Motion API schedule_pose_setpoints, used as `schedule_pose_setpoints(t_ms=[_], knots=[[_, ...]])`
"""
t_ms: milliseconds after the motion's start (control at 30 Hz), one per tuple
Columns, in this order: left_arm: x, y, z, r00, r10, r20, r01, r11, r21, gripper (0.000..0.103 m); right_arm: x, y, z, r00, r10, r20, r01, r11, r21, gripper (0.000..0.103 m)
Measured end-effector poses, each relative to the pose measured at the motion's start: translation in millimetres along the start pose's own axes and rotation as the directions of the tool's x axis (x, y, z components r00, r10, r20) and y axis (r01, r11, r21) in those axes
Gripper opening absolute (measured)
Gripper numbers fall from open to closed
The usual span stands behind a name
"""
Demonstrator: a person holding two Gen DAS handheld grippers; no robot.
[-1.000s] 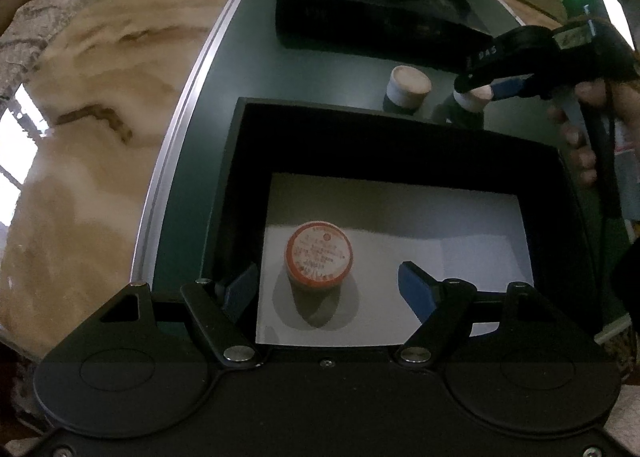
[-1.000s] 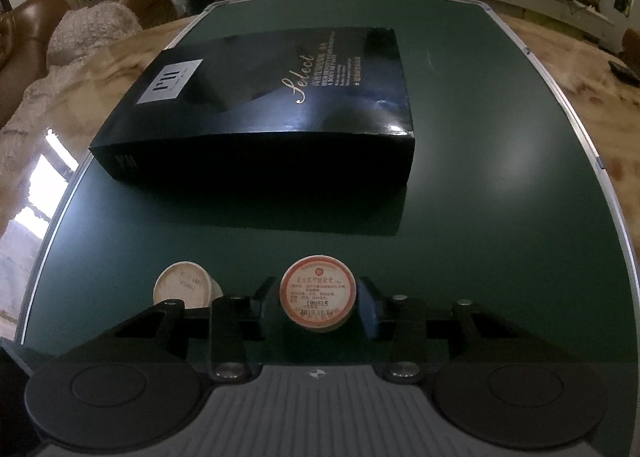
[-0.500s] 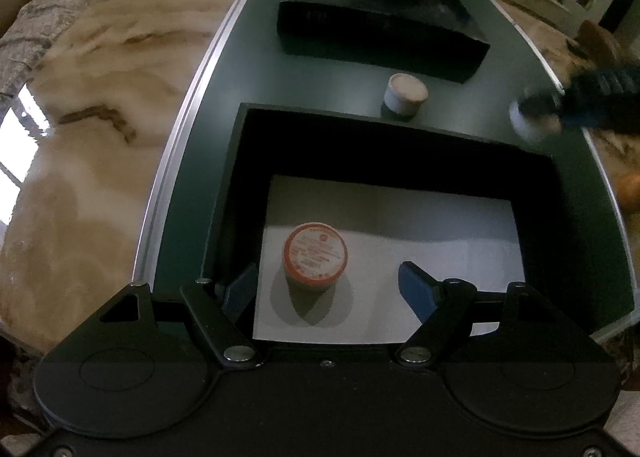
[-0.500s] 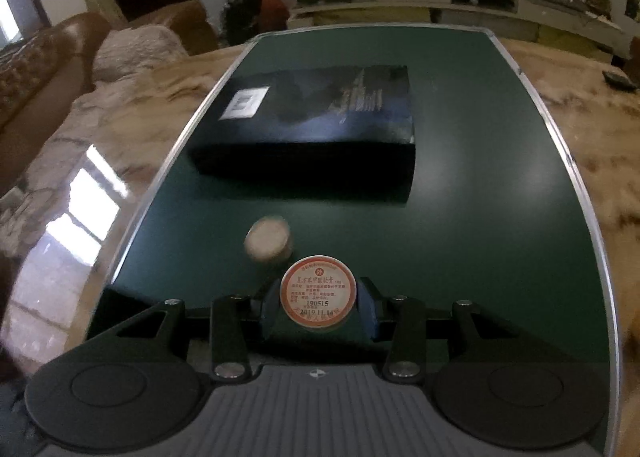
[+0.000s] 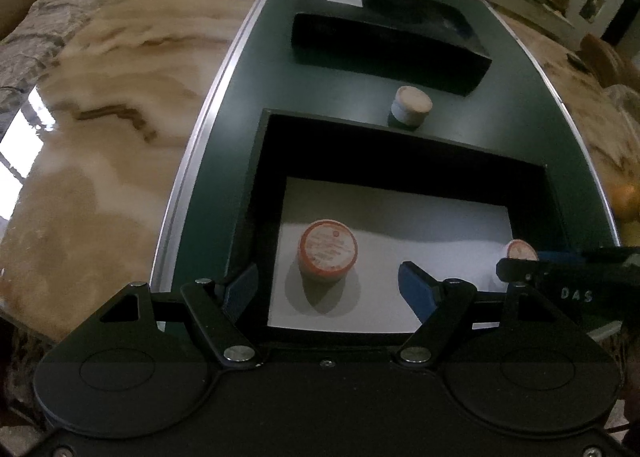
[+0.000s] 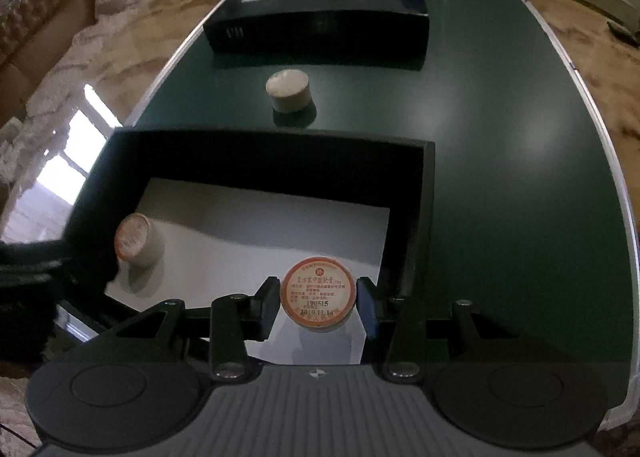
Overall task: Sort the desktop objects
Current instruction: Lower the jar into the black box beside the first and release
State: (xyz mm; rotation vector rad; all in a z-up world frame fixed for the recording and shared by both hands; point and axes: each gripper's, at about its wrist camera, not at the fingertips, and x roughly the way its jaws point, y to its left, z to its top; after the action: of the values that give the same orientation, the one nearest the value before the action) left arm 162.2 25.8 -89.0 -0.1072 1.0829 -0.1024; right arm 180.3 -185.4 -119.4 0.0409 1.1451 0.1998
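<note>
The right tool [image 6: 318, 307] holds a small round jar [image 6: 318, 299] tight over the open black box [image 6: 416, 153]. The left tool [image 5: 326, 287] is open near another jar [image 5: 327, 251] standing in the box. A third jar [image 6: 288, 91] stands on the table [image 6: 500, 137].

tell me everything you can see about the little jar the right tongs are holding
The held jar is a small, squat round container, upright, its flat lid facing the right wrist camera. The lid is pale with an orange-red ring and printed characters, including the digits 190515. The right tongs are shut on its sides, blue pads touching either flank. It hangs over the white floor of the open black box, near the right wall, with its shadow below. The left wrist view shows only its lid edge.
</note>
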Motion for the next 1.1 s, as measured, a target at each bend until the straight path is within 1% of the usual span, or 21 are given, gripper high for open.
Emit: schedule_pose_setpoints(t_ms=[100,400,500,633,867,933,967,1033,1100], knots=[[1.0,0.9,0.8,1.000,-0.002,-0.002,0.002,1.000,-0.004,0.077,2.0,3.7,-2.6,0.999,-0.038,0.012,0.038,0.999,-0.024,0.045],[4.2,-0.3,-0.7,1.000,-0.008,-0.011,0.008,1.000,0.002,0.077,7.4,16.0,-5.6,0.994,-0.108,0.014,0.109,0.990,-0.094,0.045],[4.1,-0.3,-1.0,1.000,-0.008,-0.012,0.008,1.000,0.001,0.077,7.7,17.4,-6.8,0.993,-0.119,0.017,0.120,0.987,-0.104,0.045],[3.8,-0.3,-1.2,1.000,-0.006,-0.013,0.006,1.000,0.002,0.077,7.2,17.4,-7.8,0.994,-0.108,0.020,0.109,0.989,-0.099,0.049],[4.2,-3.7,1.8,1.000,-0.003,-0.010,0.003,1.000,0.010,0.077,2.4,13.5,-9.0,0.996,-0.078,0.038,0.080,0.994,-0.073,0.050],[3.7,-6.2,6.7,1.000,-0.002,-0.002,0.002,1.000,0.014,0.078,-4.6,11.4,-8.9,0.996,-0.069,0.057,0.073,0.995,-0.062,0.051],[3.3,-8.3,11.0,1.000,-0.003,0.005,0.003,1.000,0.014,0.079,-8.7,10.4,-8.8,0.996,-0.065,0.067,0.068,0.996,-0.057,0.054],[3.3,-13.5,20.6,1.000,-0.008,0.025,0.007,1.000,0.014,0.082,-19.2,7.4,-9.1,0.994,-0.053,0.095,0.057,0.998,-0.037,0.057],[5.2,-22.6,34.0,0.999,-0.007,0.043,0.006,1.000,0.030,0.082,-30.5,3.1,-10.9,0.992,-0.036,0.125,0.038,0.999,-0.011,0.057]])
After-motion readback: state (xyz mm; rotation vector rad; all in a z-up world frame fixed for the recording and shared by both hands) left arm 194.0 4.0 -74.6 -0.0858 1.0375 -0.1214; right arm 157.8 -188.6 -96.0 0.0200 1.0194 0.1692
